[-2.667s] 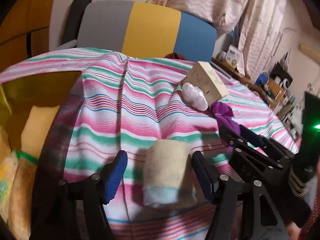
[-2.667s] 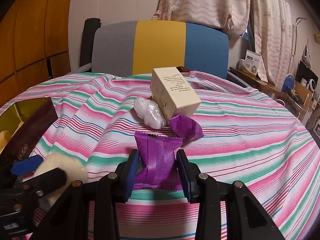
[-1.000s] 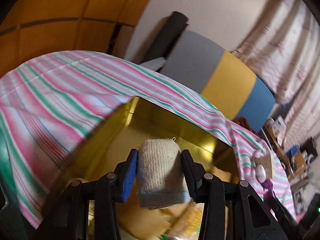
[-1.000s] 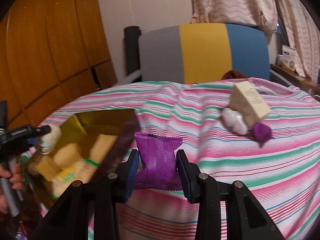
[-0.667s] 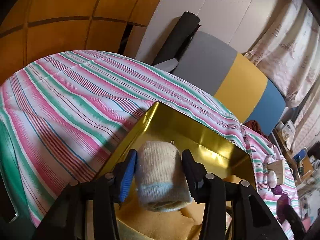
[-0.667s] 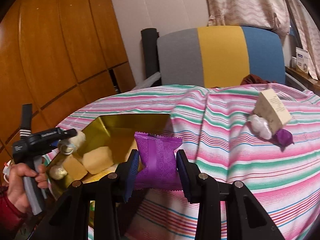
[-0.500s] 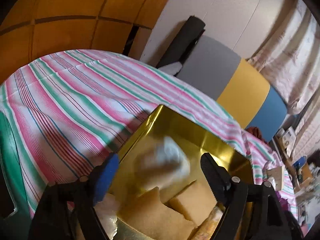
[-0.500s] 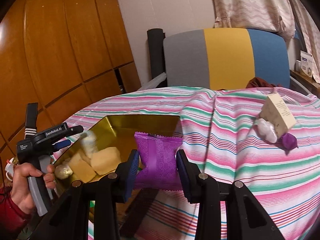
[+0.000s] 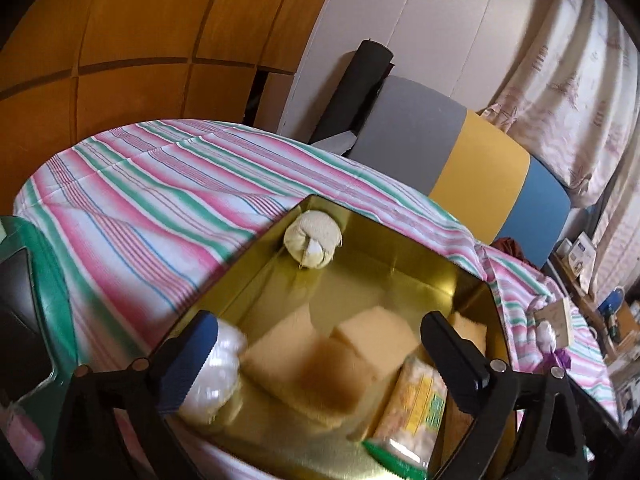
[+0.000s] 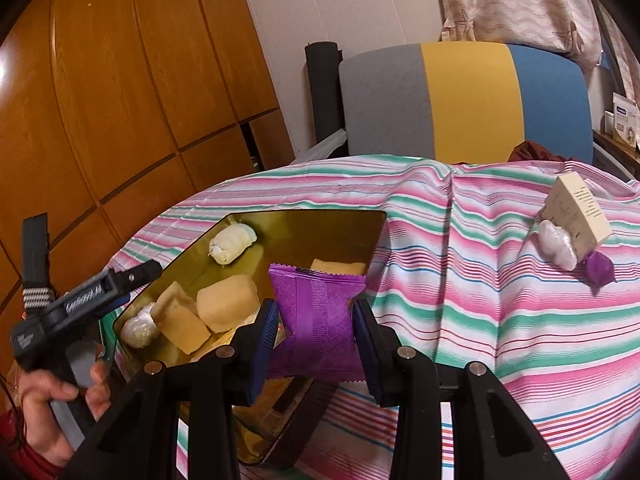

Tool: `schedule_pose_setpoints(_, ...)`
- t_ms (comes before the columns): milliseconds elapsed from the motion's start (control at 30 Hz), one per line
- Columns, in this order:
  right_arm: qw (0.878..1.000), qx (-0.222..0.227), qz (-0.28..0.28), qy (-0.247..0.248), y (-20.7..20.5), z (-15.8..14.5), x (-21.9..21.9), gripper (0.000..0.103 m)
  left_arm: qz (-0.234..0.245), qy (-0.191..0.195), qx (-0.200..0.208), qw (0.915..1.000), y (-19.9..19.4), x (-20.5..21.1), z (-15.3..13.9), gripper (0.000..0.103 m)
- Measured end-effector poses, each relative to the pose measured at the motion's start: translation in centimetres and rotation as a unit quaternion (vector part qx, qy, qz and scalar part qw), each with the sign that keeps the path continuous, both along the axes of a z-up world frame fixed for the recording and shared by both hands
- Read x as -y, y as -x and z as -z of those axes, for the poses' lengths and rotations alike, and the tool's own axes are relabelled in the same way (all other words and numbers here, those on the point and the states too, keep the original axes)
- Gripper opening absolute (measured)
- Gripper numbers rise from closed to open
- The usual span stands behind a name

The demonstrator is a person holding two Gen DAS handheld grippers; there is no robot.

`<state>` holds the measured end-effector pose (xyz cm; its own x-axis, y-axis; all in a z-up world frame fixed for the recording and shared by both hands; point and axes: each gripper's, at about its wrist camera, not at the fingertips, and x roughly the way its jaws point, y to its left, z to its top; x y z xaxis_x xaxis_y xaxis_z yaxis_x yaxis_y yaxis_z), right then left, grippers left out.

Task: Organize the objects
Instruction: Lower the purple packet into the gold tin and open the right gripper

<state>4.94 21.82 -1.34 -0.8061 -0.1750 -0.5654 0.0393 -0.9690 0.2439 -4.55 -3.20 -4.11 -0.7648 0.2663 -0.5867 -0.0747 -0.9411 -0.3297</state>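
Jaws of the right gripper (image 10: 316, 332) pinch a purple packet (image 10: 318, 320) across its middle, holding it above the near edge of the gold tin (image 10: 304, 220); the left gripper (image 9: 320, 344) hangs over the tin with its jaws wide and nothing between them. The packet looks light and crinkly, a sealed foil wrapper likely to be slick, so a hold across the flat middle, clear of the crimped ends, seems the safest. Inside the tin a rolled sock (image 9: 314, 240) lies in the far corner against the wall, with yellow sponge blocks (image 9: 376, 338) and a white wrapped ball (image 10: 140, 330) near the front; all seem soft and unlikely to be hurt by a drop. Outside, on the striped cloth (image 10: 480, 300), a small carton (image 10: 576, 212), a white wad (image 10: 556, 246) and a purple wad (image 10: 598, 274) lie touching in a cluster, well apart from the tin. Folds in the cloth could let things slide. Beyond stand a grey, yellow and blue chair (image 10: 468, 100), wood panelling (image 10: 120, 100) and curtains (image 9: 560, 80).
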Motion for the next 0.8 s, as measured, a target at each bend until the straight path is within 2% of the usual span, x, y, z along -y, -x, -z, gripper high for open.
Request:
schedule_pose_setpoints(233, 1.0, 0.018, -0.019, 0.007, 1.4, 0.5, 1.4, 0.038, 0.006, 0.021, 0.013, 0.9997, -1.2, -0.9, 0.4, 0.103)
schedule_pose_setpoints(700, 0.995, 0.079, -0.058, 0.0, 9.1, 1.3, 4.9, 0.038, -0.025, 0.009, 0.017, 0.9995, -2.0, 0.6, -0.3, 0.103)
schedule_pose_setpoints(800, 0.994, 0.1, -0.043, -0.007, 10.9, 1.9, 5.1, 0.039, -0.023, 0.004, 0.02, 0.9995, -2.0, 0.6, -0.2, 0.103)
